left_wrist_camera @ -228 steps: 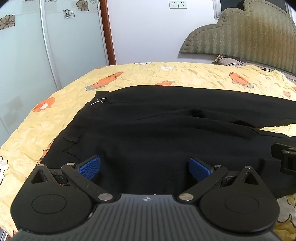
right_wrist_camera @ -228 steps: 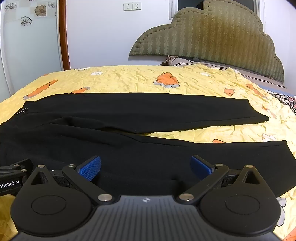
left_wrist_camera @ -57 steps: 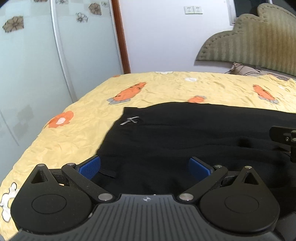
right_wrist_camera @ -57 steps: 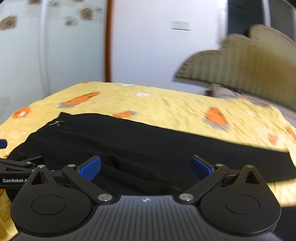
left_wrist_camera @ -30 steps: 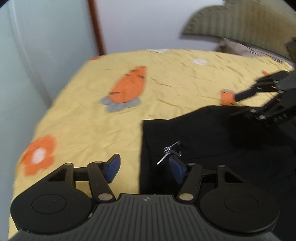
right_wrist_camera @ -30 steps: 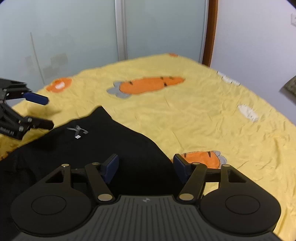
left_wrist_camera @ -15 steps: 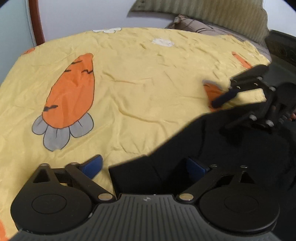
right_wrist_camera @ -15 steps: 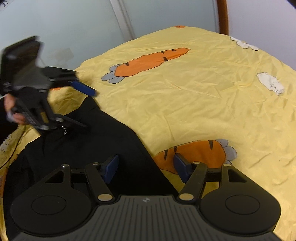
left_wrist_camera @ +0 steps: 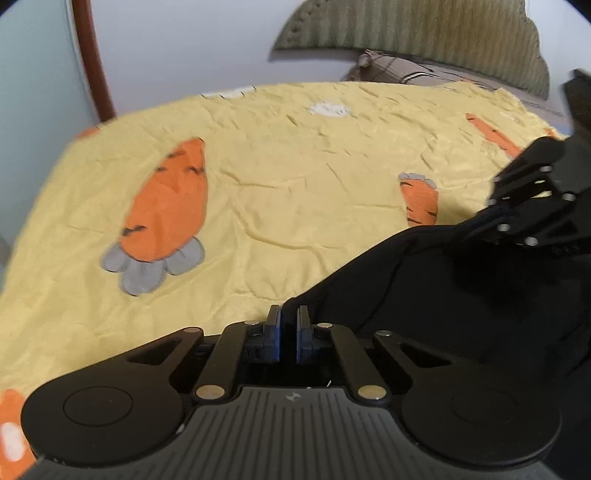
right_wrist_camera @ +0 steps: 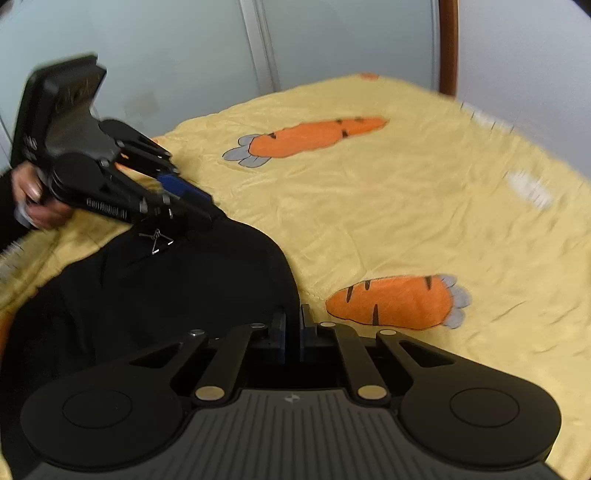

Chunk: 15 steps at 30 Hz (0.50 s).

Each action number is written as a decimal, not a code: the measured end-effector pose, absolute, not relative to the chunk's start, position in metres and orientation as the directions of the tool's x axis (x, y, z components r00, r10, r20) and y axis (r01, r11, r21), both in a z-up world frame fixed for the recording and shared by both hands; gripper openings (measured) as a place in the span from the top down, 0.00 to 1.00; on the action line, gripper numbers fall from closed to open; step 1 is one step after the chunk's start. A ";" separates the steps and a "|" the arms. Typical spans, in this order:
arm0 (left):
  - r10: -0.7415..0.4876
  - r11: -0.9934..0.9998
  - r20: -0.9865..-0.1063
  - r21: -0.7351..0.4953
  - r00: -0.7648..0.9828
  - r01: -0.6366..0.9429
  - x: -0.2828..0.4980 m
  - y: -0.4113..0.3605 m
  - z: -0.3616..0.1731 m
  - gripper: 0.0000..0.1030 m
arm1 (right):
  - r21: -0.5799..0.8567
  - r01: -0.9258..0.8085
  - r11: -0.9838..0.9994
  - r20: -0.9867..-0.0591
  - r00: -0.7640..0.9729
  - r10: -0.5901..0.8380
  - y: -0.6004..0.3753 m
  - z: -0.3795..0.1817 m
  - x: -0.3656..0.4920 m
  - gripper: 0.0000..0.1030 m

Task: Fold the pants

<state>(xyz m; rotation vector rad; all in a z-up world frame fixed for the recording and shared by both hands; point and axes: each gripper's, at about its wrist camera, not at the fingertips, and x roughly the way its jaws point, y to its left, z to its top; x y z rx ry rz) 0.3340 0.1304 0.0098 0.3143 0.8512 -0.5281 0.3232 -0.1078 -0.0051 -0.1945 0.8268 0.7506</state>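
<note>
The black pants (left_wrist_camera: 461,295) lie on the yellow bedspread (left_wrist_camera: 277,177). My left gripper (left_wrist_camera: 288,319) is shut on the edge of the pants at the waistband corner, and it shows at the left of the right wrist view (right_wrist_camera: 192,210). My right gripper (right_wrist_camera: 292,319) is shut on the far edge of the pants (right_wrist_camera: 184,295), and it shows at the right of the left wrist view (left_wrist_camera: 476,225). A metal hook clasp (right_wrist_camera: 157,238) sits on the waistband next to the left gripper. The cloth bulges up between the two grippers.
The bedspread has orange carrot prints (left_wrist_camera: 166,206) (right_wrist_camera: 391,301). A padded headboard (left_wrist_camera: 406,33) and a pillow (left_wrist_camera: 406,70) stand at the far end. Frosted sliding doors (right_wrist_camera: 166,55) and a brown door frame (left_wrist_camera: 90,62) border the bed's side.
Both grippers have closed on the waistband edge since half a second ago. The cloth between them has lifted slightly into a ridge.
</note>
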 end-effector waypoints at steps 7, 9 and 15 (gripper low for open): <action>-0.297 0.841 -0.702 0.129 0.647 0.526 0.267 0.135 0.045 0.95 | -0.184 -0.618 0.764 -0.626 0.673 0.394 -0.071 0.027 0.232 0.95; -0.311 0.836 -0.670 0.144 0.674 0.529 0.233 0.144 0.058 0.95 | -0.250 -0.607 0.755 -0.589 0.714 0.379 -0.063 0.037 0.194 0.95; -0.322 0.838 -0.645 0.146 0.693 0.525 0.126 0.180 0.070 0.94 | -0.353 -0.625 0.696 -0.545 0.742 0.389 -0.038 0.041 0.082 0.95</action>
